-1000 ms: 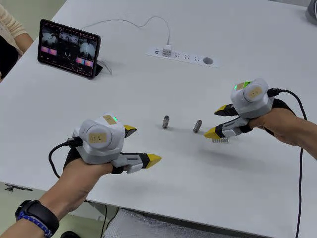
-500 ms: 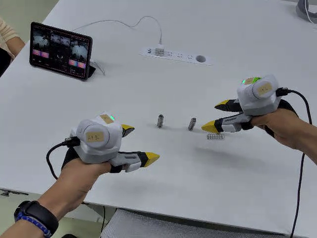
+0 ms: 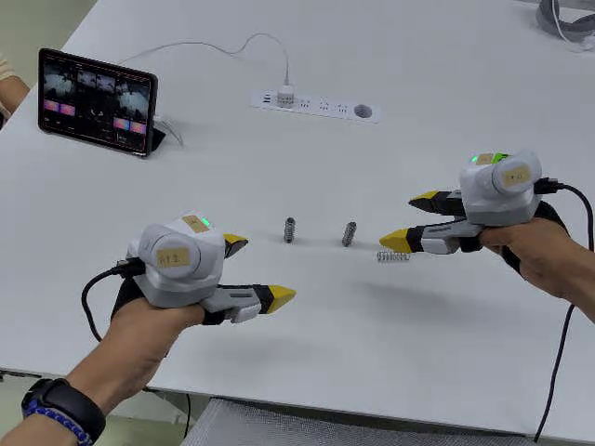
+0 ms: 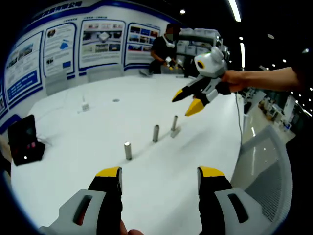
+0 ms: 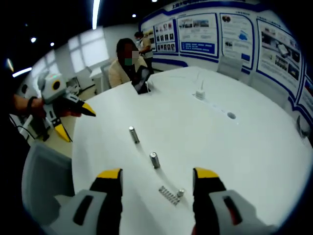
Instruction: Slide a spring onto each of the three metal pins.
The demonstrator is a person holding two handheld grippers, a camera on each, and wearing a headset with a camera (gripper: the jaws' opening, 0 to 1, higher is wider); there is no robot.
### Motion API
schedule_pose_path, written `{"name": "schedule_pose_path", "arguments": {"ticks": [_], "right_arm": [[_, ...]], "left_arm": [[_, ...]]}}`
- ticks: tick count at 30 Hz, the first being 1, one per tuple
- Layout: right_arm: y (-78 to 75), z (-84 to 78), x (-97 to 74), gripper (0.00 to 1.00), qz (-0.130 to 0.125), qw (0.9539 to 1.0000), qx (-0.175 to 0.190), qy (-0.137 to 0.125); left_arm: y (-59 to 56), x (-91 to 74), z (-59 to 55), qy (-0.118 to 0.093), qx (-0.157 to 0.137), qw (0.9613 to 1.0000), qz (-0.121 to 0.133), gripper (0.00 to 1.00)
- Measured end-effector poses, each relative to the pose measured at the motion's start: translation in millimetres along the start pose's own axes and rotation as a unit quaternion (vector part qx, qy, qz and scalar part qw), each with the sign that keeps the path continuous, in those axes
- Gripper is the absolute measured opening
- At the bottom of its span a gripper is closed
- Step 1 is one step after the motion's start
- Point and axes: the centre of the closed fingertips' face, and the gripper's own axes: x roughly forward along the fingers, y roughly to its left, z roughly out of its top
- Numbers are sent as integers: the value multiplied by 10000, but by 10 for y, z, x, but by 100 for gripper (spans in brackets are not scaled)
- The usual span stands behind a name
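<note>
Right gripper (image 3: 409, 220) has backed off, fingers spread and empty; left gripper (image 3: 260, 268) fingers also spread. Spring (image 3: 392, 256) lies flat on desk (image 3: 372, 344) beside third pin (image 5: 180, 193); judged not yet threaded.

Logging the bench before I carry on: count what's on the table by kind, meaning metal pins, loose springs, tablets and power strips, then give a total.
Upright metal pins: 3
Loose spring lying flat: 1
Tablet: 1
Power strip: 1
Total: 6
</note>
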Motion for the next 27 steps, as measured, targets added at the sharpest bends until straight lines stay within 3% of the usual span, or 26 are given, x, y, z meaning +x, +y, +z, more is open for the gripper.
{"name": "schedule_pose_path", "arguments": {"ticks": [27], "right_arm": [[93, -344, -313, 63, -355, 9965, 656, -390]], "left_arm": [[-115, 263, 136, 41, 178, 9994, -285, 63]]}}
